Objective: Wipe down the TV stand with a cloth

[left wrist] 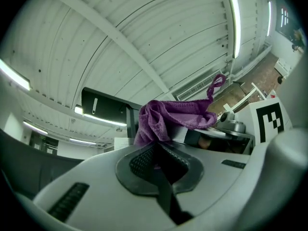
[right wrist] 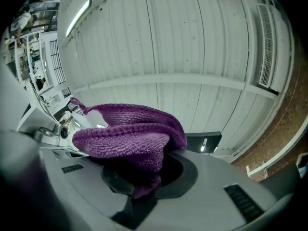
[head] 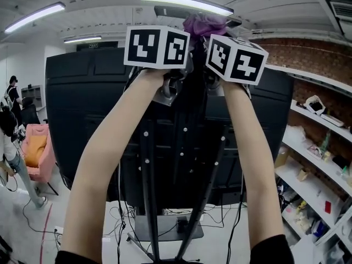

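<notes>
A purple cloth [head: 203,23] is bunched above the top edge of a big black TV [head: 181,142], seen from behind. Both arms are raised. My left gripper [head: 184,37] and right gripper [head: 212,37] sit close together, their jaws mostly hidden behind the marker cubes. In the left gripper view, the left gripper [left wrist: 155,150] is shut on one end of the cloth [left wrist: 168,117]. In the right gripper view, the right gripper [right wrist: 144,177] is shut on a thick fold of the cloth [right wrist: 130,134]. The TV stand's black posts [head: 147,202] run down to a grey base [head: 165,227].
White shelves [head: 319,175] with small items line the brick wall at right. At the left are a pink chair [head: 38,153] and a person [head: 11,142]. Cables [head: 118,219] lie on the floor around the stand's base. The ceiling lights are close overhead.
</notes>
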A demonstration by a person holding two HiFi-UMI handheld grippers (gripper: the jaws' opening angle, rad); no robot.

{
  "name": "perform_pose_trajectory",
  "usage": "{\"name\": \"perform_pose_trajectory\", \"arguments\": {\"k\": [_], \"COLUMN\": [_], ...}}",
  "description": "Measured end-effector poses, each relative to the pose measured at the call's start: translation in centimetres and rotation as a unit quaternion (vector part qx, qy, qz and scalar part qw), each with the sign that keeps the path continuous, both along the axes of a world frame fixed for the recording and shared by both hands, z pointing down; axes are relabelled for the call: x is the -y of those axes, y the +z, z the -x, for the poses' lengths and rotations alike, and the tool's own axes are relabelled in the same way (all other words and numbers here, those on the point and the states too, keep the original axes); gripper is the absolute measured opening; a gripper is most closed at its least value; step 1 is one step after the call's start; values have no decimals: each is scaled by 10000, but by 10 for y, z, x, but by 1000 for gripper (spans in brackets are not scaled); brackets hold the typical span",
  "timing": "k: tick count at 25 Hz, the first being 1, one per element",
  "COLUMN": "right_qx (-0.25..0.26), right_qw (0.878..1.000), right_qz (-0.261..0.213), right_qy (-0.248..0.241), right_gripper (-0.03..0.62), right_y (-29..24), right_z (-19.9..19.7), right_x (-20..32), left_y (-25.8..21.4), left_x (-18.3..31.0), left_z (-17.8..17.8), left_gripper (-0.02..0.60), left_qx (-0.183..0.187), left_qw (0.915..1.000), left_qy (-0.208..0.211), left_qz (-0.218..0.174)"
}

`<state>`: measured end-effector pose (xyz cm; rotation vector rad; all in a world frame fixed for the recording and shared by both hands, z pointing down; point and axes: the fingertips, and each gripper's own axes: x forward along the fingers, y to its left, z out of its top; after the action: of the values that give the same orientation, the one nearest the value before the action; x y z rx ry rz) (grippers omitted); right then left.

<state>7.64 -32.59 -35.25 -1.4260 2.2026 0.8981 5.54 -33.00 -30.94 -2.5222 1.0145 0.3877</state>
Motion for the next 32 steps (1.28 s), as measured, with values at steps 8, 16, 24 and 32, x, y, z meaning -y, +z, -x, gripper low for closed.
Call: {"name": "perform_pose_trajectory", "arguments": {"k": [8, 16, 24, 32], "right_qx": [-36, -75, -77, -299], "right_qw": [9995, 9977, 9935, 9866], "right_qz": [317, 631, 1096, 1586], "right_qy": [-49, -222, -288, -244], "right_gripper": [64, 64, 64, 64], "right_y": [57, 103, 138, 204], "right_z": [0, 6, 12, 27], "right_x": [7, 11, 24, 17], "left_y": [58, 107, 142, 210], "left_x": [7, 7, 15, 8], "left_z": [-4, 0, 4, 8], "left_gripper": [6, 6, 6, 6], "left_qx": [-81, -56, 88, 267], "left_qw": [9988, 9964, 9920, 9869], "left_qy": [78, -41, -27, 60], "left_qz": [476, 841, 1255, 1590]}}
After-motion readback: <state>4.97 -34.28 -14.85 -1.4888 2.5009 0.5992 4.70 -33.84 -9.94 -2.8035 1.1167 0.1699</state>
